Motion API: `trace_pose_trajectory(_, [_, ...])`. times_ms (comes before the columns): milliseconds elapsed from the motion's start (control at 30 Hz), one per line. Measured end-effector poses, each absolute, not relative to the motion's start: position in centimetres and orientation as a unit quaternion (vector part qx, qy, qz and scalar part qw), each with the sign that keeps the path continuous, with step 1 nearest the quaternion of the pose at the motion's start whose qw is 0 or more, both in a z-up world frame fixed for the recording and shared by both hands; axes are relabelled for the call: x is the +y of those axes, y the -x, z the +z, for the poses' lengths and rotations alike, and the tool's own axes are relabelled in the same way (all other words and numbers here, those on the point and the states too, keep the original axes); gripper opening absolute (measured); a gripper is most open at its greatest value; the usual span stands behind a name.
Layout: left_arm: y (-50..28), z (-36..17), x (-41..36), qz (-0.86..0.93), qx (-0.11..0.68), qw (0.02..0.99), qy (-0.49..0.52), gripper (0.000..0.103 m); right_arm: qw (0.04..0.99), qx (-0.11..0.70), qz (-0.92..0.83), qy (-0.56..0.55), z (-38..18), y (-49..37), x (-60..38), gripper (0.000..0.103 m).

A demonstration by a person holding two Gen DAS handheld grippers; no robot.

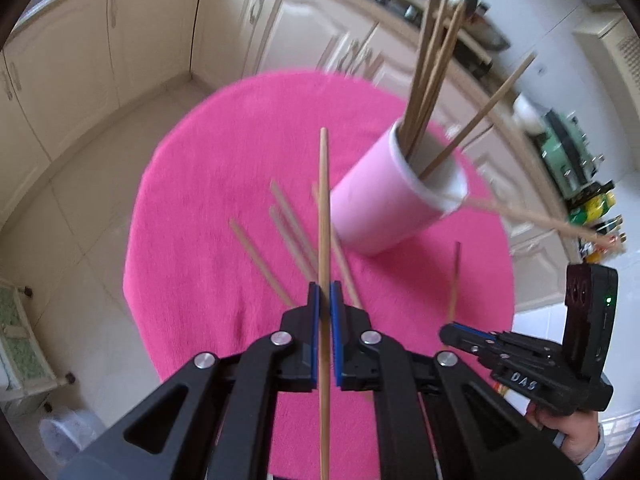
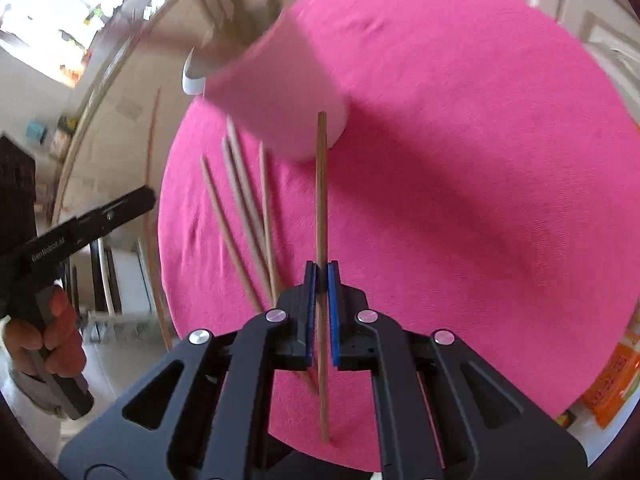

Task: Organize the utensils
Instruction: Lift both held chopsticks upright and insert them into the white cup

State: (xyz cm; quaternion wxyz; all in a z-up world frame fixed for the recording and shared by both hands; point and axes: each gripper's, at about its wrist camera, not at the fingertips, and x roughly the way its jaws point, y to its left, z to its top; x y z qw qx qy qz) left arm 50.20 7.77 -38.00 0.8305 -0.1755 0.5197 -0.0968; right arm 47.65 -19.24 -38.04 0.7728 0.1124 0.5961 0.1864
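Observation:
A pale pink cup (image 1: 380, 196) stands on a round pink cloth-covered table (image 1: 200, 240) with several wooden chopsticks (image 1: 428, 72) standing in it. Several loose chopsticks (image 1: 260, 260) lie on the cloth in front of the cup. My left gripper (image 1: 325, 292) is shut on one chopstick (image 1: 324, 208), held above the cloth and pointing forward. My right gripper (image 2: 321, 270) is shut on another chopstick (image 2: 321, 184) that points toward the cup (image 2: 280, 96). The right gripper also shows in the left wrist view (image 1: 452, 330), low at the right.
Cream kitchen cabinets (image 1: 120, 60) and a tiled floor (image 1: 60, 220) surround the table. A counter with bottles and packets (image 1: 580, 184) runs along the right. An orange packet (image 2: 612, 384) lies by the table edge in the right wrist view.

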Motion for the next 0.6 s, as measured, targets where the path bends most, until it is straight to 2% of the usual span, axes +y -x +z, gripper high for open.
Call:
trace_pose_trajectory(333, [-52.0, -30.3, 6.5, -0.121, 0.349, 0.91, 0.186, 0.005, 0.854, 0.466, 0.176, -0.147, -29.5, -50.2, -24.1, 0.006])
trace_pose_trajectory(600, [-55.3, -26.6, 4.5, -0.121, 0.263, 0.938, 0.189, 0.005, 0.886, 0.393, 0.2, -0.145, -23.0, -53.3, -24.8, 0.006])
